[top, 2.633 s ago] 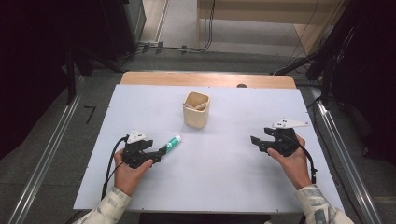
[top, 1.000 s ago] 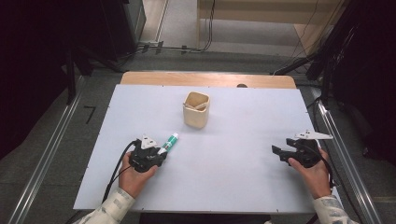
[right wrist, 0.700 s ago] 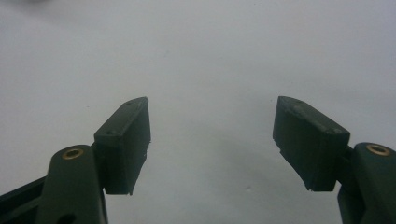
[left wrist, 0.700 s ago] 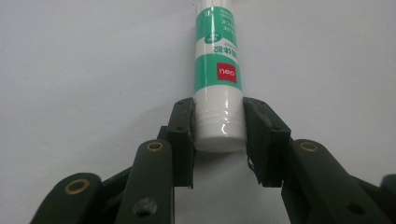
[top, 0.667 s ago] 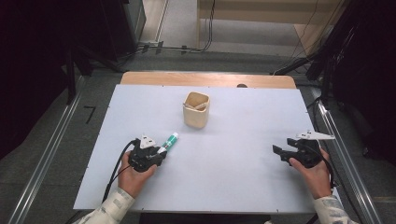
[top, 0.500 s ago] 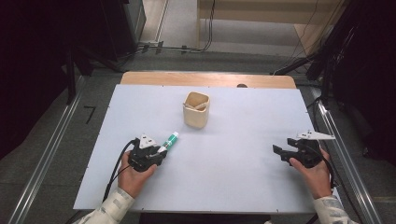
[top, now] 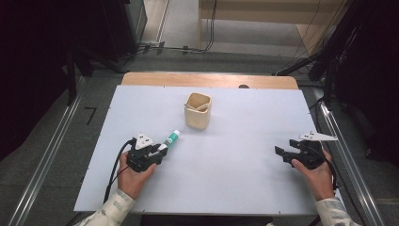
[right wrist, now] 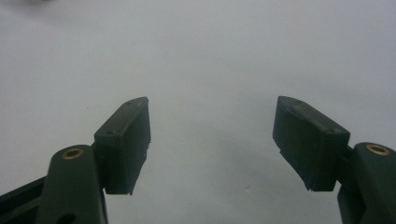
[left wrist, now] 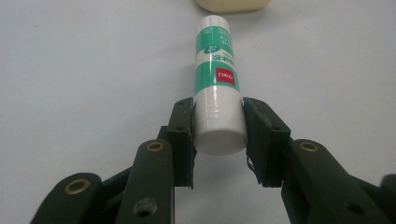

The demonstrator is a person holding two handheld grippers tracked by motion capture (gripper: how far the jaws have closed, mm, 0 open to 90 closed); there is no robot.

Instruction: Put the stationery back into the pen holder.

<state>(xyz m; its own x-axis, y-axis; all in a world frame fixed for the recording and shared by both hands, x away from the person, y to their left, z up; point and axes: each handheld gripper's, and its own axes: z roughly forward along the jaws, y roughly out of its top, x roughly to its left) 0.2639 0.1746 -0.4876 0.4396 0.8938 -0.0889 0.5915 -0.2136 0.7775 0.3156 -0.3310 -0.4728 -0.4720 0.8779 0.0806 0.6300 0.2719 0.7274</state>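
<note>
A green and white glue stick (top: 170,139) lies pointing away toward the cup, and my left gripper (top: 159,150) is shut on its near end. In the left gripper view both pads press on the stick's white cap end (left wrist: 218,126), one from each side, with the green label (left wrist: 215,70) running away from me. My right gripper (top: 281,154) rests low over the table at the right. In the right gripper view it (right wrist: 212,140) stands open with only bare white table between its pads.
A beige square cup (top: 197,110) with a pale stick inside stands at the middle back of the white table (top: 235,188). A wooden strip runs along the far edge. Metal rails flank the table on both sides.
Since the earliest frame my right hand has drawn back toward the table's right near corner, and my left gripper has moved slightly up onto the glue stick. Over the last second nothing visibly moves.
</note>
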